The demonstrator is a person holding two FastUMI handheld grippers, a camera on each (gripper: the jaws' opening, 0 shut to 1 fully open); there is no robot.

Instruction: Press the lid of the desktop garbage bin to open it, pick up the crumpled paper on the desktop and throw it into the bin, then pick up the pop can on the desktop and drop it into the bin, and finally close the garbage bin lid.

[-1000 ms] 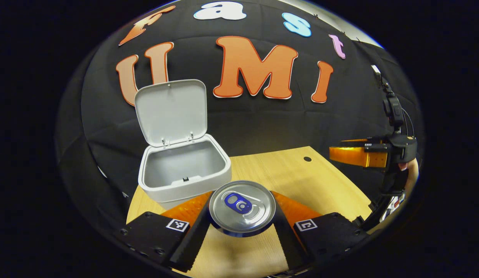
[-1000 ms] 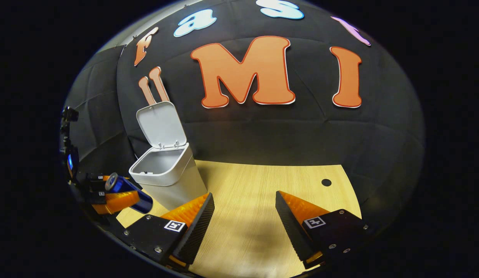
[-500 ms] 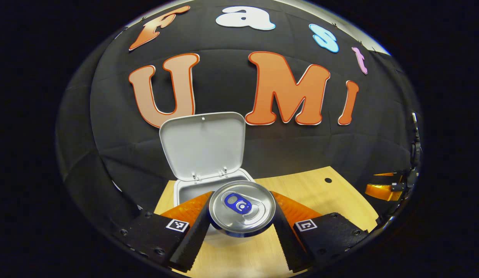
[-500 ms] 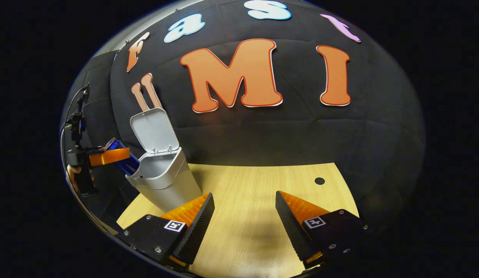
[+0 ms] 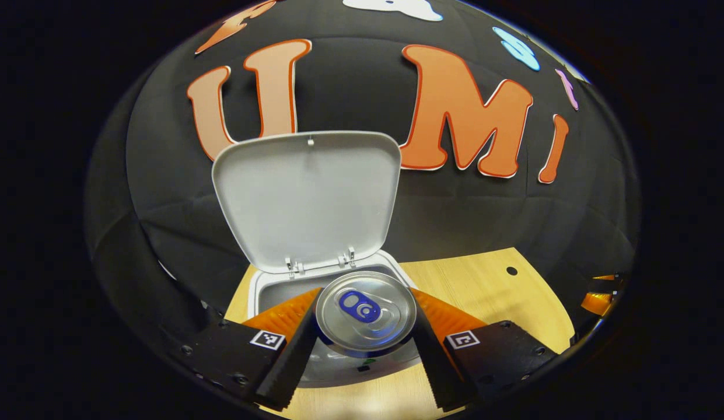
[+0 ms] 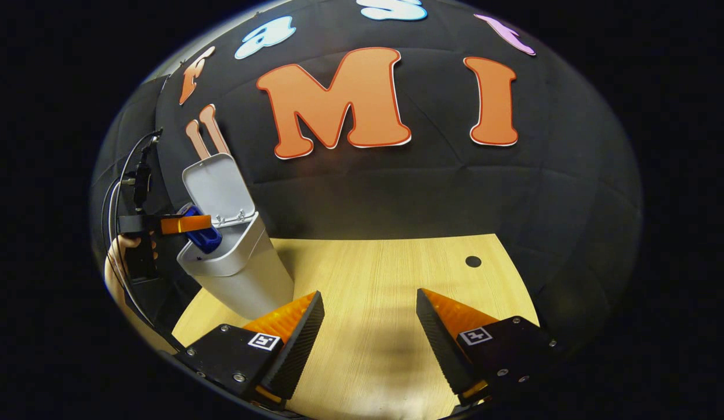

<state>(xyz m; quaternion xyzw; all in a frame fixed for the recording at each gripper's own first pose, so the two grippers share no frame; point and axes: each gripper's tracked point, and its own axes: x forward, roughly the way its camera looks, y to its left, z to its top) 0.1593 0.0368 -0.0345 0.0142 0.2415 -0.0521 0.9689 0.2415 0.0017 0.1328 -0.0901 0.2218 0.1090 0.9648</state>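
My left gripper (image 5: 364, 344) is shut on the pop can (image 5: 366, 312), whose silver top with a blue tab faces the camera. The can hangs just over the mouth of the white garbage bin (image 5: 262, 286), whose lid (image 5: 306, 198) stands upright behind it. In the right gripper view the blue can (image 6: 201, 233) is tilted over the rim of the bin (image 6: 239, 274), held by the left gripper (image 6: 184, 224) with a hand (image 6: 114, 256) behind it. My right gripper (image 6: 367, 326) is open above the wooden table (image 6: 385, 268), holding nothing.
A small dark hole (image 6: 473, 261) marks the table near its far right corner. The black cloth wall stands close behind the bin. The bin sits at the table's left side, near the edge.
The left gripper has carried the can forward and over the bin's opening; the bin and lid loom larger now. The right gripper has stayed open over the table, shifting only slightly.
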